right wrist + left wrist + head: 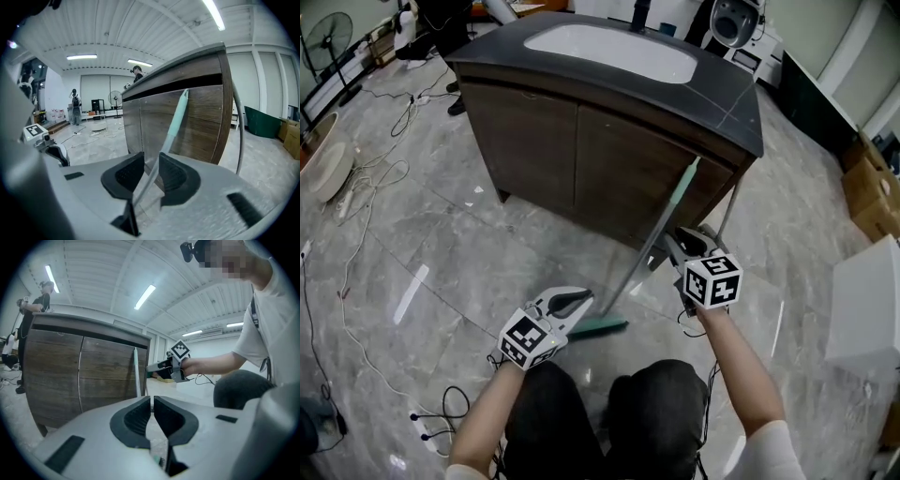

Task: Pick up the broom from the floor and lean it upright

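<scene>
Broom (652, 246) seen leaned against dark wood vanity cabinet (534, 141). Green grip end placed just under countertop edge, toward 1 o'clock from green head on marble floor (441, 244). Right gripper (673, 246): jaws parted, handle passed between, not clamped. Left gripper (581, 302): jaws pressed together, nothing held; positioned just beside broom head, at its 9 o'clock.

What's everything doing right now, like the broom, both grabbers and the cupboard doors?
broom: upright, leaning on the cabinet, head on the floor.
right gripper: jaws a little apart, the broom's handle between them, not clearly squeezed.
left gripper: jaws together, holding nothing.
cabinet doors: closed.
</scene>
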`<state>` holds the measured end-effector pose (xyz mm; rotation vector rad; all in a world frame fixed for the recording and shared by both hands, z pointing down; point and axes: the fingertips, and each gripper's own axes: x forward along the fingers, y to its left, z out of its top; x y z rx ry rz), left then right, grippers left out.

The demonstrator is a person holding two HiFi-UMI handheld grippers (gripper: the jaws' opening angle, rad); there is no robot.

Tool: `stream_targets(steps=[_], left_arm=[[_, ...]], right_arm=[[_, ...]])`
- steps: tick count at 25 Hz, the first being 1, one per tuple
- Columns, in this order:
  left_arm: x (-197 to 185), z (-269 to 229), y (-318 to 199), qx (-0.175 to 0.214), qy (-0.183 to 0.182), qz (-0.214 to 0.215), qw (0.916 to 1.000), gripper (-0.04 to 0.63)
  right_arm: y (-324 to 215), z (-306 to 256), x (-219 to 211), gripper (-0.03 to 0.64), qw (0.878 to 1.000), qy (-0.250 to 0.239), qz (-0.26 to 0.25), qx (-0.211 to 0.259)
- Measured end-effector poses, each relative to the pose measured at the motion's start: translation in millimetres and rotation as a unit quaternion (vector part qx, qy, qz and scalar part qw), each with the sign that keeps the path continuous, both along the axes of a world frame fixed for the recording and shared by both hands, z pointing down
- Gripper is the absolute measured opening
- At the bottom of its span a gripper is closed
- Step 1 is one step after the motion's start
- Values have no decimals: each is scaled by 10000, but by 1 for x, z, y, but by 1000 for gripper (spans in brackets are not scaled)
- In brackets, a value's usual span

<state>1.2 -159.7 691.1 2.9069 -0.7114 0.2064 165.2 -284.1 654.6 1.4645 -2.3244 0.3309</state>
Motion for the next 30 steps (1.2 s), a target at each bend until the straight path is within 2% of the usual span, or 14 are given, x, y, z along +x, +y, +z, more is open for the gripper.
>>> stream_targets(steps=[6, 13, 17, 20, 24, 30], left_arm=[[3, 13, -7, -62, 87, 28, 9999, 22], [9, 27, -25, -59, 187, 29, 9998, 21], [17, 34, -34, 10, 74, 16, 10000, 21], [25, 30, -40, -100, -14, 16, 9999, 22], [32, 7, -44, -297, 144, -122, 9994, 21], [27, -83, -33, -751, 172, -229, 9968, 21]], right_arm=[[14, 19, -6, 67, 9995, 178, -212, 133], [13, 31, -4, 14, 9993, 110, -254, 262], [12, 37, -4, 0, 9988, 118, -349, 329], [11, 36, -6, 0, 9982, 185, -462, 344], [11, 12, -3, -2, 9984, 104, -523, 202], [27, -64, -5, -2, 9980, -31, -598, -189]])
